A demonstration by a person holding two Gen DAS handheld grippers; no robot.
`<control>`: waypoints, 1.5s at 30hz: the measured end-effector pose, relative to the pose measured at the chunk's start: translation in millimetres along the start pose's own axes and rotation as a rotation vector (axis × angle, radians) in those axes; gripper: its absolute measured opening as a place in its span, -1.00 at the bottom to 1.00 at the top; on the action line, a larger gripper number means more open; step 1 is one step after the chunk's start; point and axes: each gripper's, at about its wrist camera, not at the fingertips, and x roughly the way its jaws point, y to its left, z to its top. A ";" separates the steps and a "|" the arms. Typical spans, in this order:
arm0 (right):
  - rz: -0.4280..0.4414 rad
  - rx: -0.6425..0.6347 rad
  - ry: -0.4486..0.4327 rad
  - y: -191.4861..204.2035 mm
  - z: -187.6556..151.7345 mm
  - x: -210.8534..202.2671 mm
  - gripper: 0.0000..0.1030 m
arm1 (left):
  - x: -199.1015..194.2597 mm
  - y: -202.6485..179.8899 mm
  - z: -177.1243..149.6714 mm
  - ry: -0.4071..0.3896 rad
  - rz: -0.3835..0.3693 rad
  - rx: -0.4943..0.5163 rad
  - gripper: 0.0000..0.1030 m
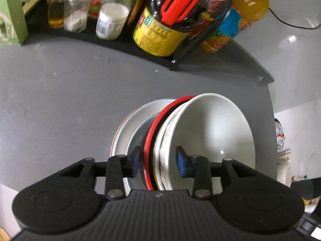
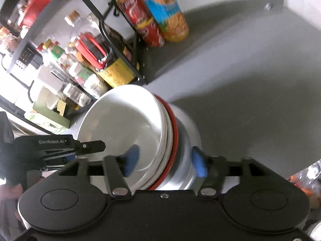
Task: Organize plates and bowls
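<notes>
Bowls [image 1: 210, 132] nested together, rims straddled by both claws.

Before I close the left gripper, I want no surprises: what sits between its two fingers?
In the left wrist view, the nested rims of the bowl stack: the white bowl and the red-rimmed bowl.

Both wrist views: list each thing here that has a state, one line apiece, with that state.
Stack of bowls: nested, rims bracketed by both grippers.
White bowl: innermost of the stack, empty.
Red-rimmed bowl: nested under the white ones, only its rim showing.
Plate: below the stack.
Left gripper: jaws astride the bowl rims, grip unclear.
Right gripper: jaws astride the rims, grip unclear.
Orange juice bottle: upright beside the rack.
</notes>
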 end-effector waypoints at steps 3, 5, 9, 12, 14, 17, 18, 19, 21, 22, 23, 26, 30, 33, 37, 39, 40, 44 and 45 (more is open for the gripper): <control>-0.005 0.006 -0.019 -2.6 -6.3 -10.9 0.21 | -12.9 -7.5 -2.2 -0.065 0.027 0.020 0.26; 0.001 0.021 -0.039 -6.2 -10.3 -16.5 0.22 | -19.1 -13.7 -3.8 -0.094 0.048 0.058 0.38; -0.045 0.042 -0.079 -11.4 -21.3 -31.8 0.53 | -28.8 -19.7 -11.1 -0.096 0.029 0.095 0.55; -0.084 0.048 -0.127 -15.2 -32.3 -51.2 0.71 | -37.1 -25.4 -21.6 -0.100 0.029 0.139 0.59; -0.095 0.052 -0.163 -17.5 -41.8 -66.0 0.78 | -43.9 -28.5 -30.4 -0.107 0.038 0.171 0.66; -0.138 0.050 -0.190 -19.1 -56.0 -82.2 0.87 | -54.7 -32.6 -46.0 -0.119 0.060 0.221 0.73; -0.156 0.046 -0.203 -18.9 -61.3 -89.0 0.90 | -58.7 -33.6 -51.5 -0.124 0.061 0.237 0.74; -0.166 0.045 -0.216 -18.1 -64.7 -94.4 0.92 | -62.9 -34.4 -57.4 -0.126 0.056 0.254 0.75; -0.188 0.050 -0.246 -16.7 -73.4 -107.5 0.99 | -70.5 -36.9 -69.6 -0.132 0.048 0.298 0.76; -0.196 0.051 -0.263 -15.7 -78.4 -115.2 0.99 | -73.8 -37.6 -75.7 -0.141 0.051 0.317 0.77; -0.202 0.056 -0.274 -14.7 -81.4 -119.8 0.99 | -76.9 -38.3 -80.7 -0.147 0.057 0.330 0.78; -0.224 0.082 -0.294 -12.4 -96.2 -137.4 1.00 | -89.4 -38.9 -96.4 -0.156 0.046 0.349 0.87; -0.247 0.094 -0.324 -0.3 -115.3 -158.2 1.00 | -110.6 -40.3 -117.7 -0.176 0.036 0.405 0.97; -0.269 0.082 -0.348 7.7 -130.1 -171.1 1.00 | -122.4 -37.8 -131.7 -0.176 0.019 0.416 0.99; -0.291 0.065 -0.361 17.6 -146.3 -182.7 1.00 | -135.9 -33.1 -144.6 -0.186 0.011 0.426 0.99; -0.311 0.050 -0.369 24.2 -152.9 -185.8 1.00 | -143.5 -31.0 -151.1 -0.192 0.007 0.446 0.99; -0.313 0.049 -0.371 26.3 -156.4 -188.0 1.00 | -146.7 -29.9 -153.9 -0.196 0.008 0.453 0.99; -0.332 0.051 -0.376 36.3 -168.5 -194.9 1.00 | -165.1 -25.6 -164.5 -0.227 0.016 0.477 0.99; -0.333 0.049 -0.380 38.8 -172.0 -197.3 1.00 | -169.1 -24.0 -166.2 -0.231 0.009 0.477 0.99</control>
